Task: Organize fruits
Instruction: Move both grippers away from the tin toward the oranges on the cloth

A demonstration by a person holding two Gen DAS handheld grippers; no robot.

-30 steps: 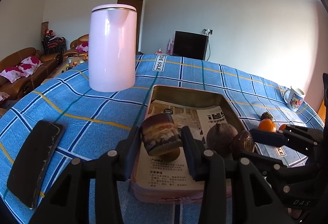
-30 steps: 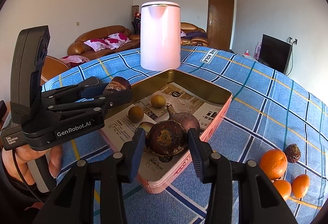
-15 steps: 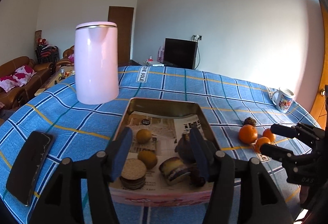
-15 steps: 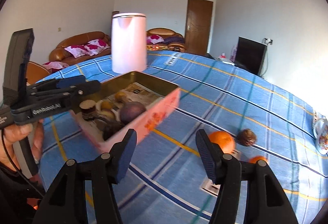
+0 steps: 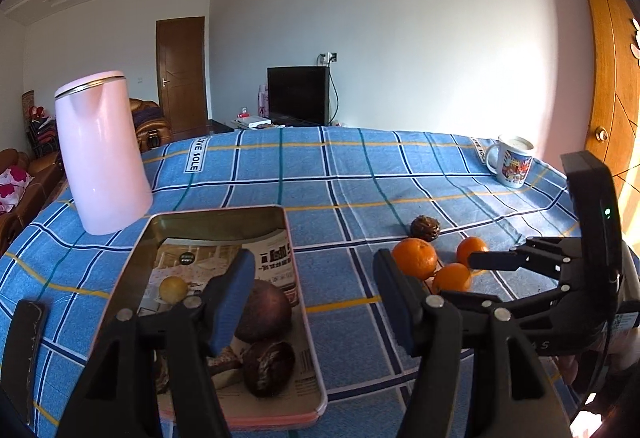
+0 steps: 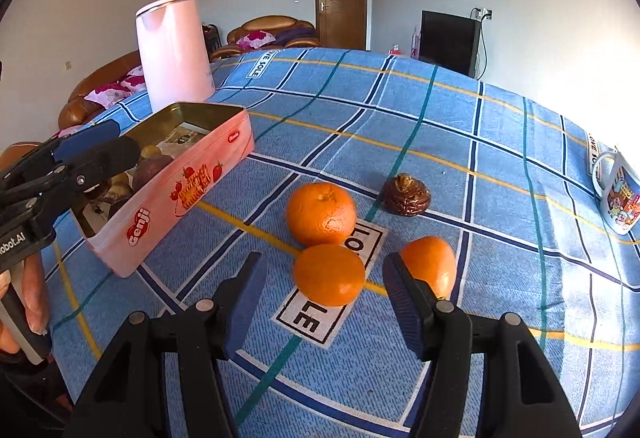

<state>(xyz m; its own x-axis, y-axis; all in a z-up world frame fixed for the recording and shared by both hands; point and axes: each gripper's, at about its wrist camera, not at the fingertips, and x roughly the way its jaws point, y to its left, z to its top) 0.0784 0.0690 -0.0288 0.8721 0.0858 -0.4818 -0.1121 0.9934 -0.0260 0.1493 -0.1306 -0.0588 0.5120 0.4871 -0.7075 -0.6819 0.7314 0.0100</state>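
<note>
The right gripper [image 6: 324, 298] hovers low over the desk [image 6: 460, 125] with its fingers spread wide and nothing between them — the nearest orange [image 6: 329, 274] lies on the checked cloth just ahead of the gap. A second orange [image 6: 321, 213] sits just behind it, a third [image 6: 430, 264] rests beside the right finger, and a dark brown fruit [image 6: 406, 194] lies farther back. The left gripper [image 5: 316, 298] is also released and empty, poised above the right edge of the pink tin [image 5: 316, 370], which holds several dark fruits [image 5: 264, 310] and a small yellow one [image 5: 173, 289] on printed paper. A pink kettle [image 5: 100, 153] stands behind the tin — a mug [image 5: 512, 161] sits at the far right.
</note>
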